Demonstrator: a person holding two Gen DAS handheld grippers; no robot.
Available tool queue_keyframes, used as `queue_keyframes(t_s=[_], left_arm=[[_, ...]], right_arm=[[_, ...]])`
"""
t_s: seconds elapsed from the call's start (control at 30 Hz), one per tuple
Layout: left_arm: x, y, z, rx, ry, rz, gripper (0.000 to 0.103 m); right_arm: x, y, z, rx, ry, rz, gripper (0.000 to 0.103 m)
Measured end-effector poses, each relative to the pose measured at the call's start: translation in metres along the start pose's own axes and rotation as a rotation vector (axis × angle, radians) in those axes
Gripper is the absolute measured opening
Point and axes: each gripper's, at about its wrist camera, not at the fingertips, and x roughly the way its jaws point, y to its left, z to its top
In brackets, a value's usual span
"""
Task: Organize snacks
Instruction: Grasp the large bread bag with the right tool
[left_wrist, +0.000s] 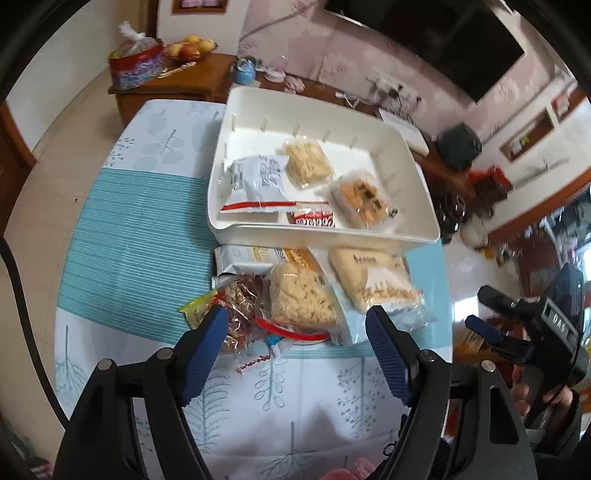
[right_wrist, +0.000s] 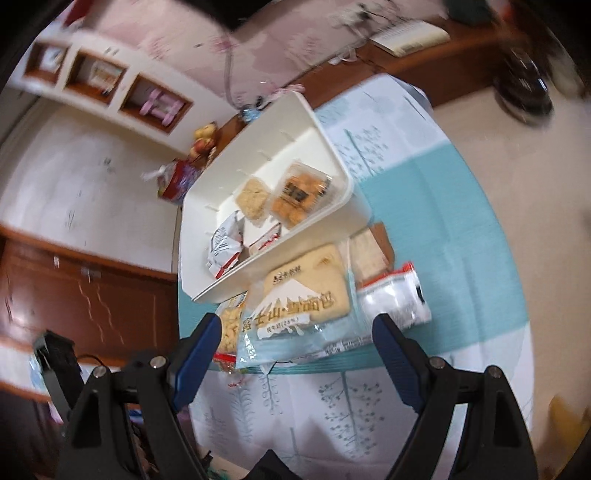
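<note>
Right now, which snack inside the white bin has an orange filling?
The clear-wrapped pack at the bin's right end. The snack beside it is pale yellow, and the other two wrappers are white and red.

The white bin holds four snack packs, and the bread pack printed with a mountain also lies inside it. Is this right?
Not quite. The white bin does hold four snack packs, but the bread pack printed with a mountain lies outside it, on the tablecloth just before the bin's near wall. The right wrist view shows it most clearly.
</note>
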Motion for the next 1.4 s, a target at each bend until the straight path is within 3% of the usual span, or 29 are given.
queue_keyframes(t_s=[0.37, 0.57, 0.77, 0.93, 1.13, 1.4], left_arm=[[0.037, -0.020, 0.007, 0.294, 0.130, 0.004, 0.076], [0.059, -0.029, 0.003, 0.499, 0.166, -0.035, 0.076], [0.078, -0.031, 0.001, 0.648, 0.166, -0.114, 0.076], [0.093, -0.030, 0.002, 0.671, 0.172, -0.141, 0.076], [0.101, -0.027, 0.004, 0.698, 0.159, -0.161, 0.076], [0.100, -0.027, 0.006, 0.729, 0.134, -0.182, 0.076]], right_arm=[[0.023, -0.040, -0.027, 0.349, 0.000, 0.111, 0.085], [0.040, -0.051, -0.040, 0.479, 0.002, 0.193, 0.083], [0.055, -0.050, -0.046, 0.559, -0.016, 0.266, 0.074], [0.069, -0.044, -0.042, 0.584, -0.031, 0.286, 0.064], [0.084, -0.042, -0.040, 0.605, -0.032, 0.278, 0.060], [0.075, -0.045, -0.047, 0.646, -0.009, 0.189, 0.057]])
